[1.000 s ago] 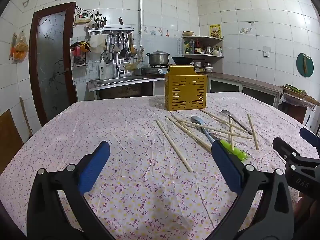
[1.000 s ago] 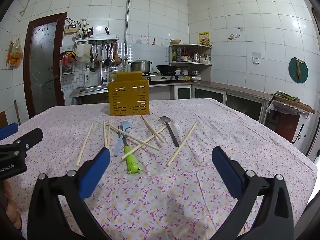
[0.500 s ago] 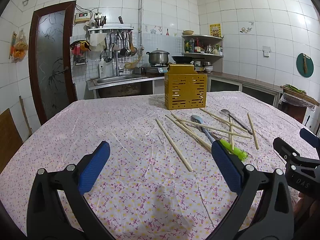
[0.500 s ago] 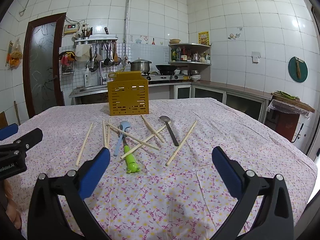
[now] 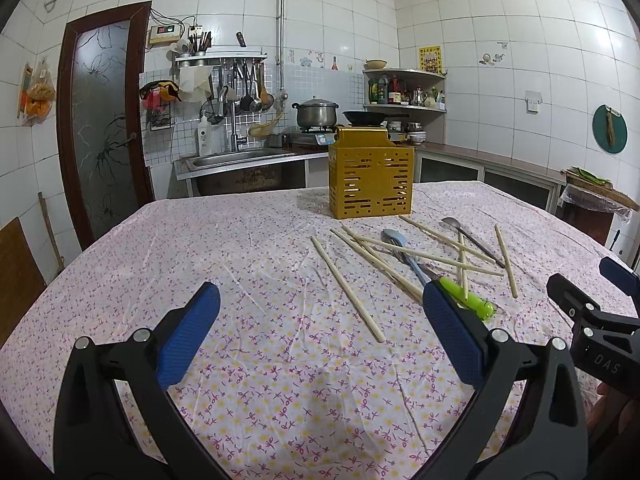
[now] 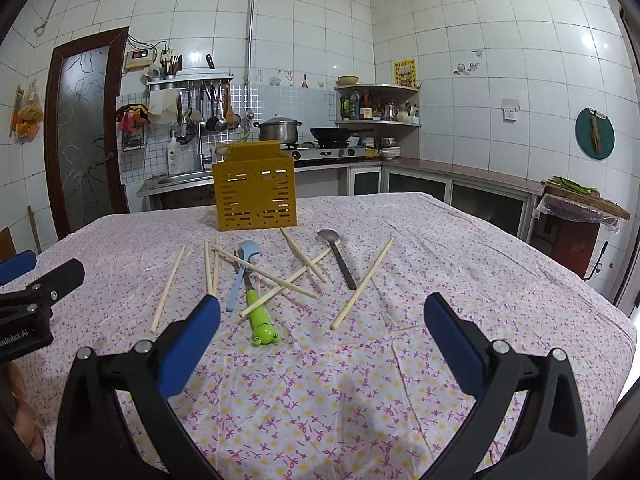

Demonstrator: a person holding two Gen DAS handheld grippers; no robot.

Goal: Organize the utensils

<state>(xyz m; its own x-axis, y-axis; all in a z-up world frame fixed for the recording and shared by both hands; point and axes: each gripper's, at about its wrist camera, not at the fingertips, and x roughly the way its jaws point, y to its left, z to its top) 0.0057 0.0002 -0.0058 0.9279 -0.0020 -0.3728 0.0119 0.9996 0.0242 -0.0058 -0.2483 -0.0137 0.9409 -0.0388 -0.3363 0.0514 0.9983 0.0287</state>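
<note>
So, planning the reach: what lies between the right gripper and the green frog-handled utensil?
Only bare floral tablecloth, in the right wrist view.

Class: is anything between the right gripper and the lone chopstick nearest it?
Nothing visible. The right gripper is open above bare tablecloth, and the chopstick lies ahead on its own, apart from the pile.

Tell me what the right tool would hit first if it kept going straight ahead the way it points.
Probably the floral tablecloth, since the right tool angles slightly down; just beyond lie a lone chopstick and the green frog-handled utensil. Depth is unclear.
</note>
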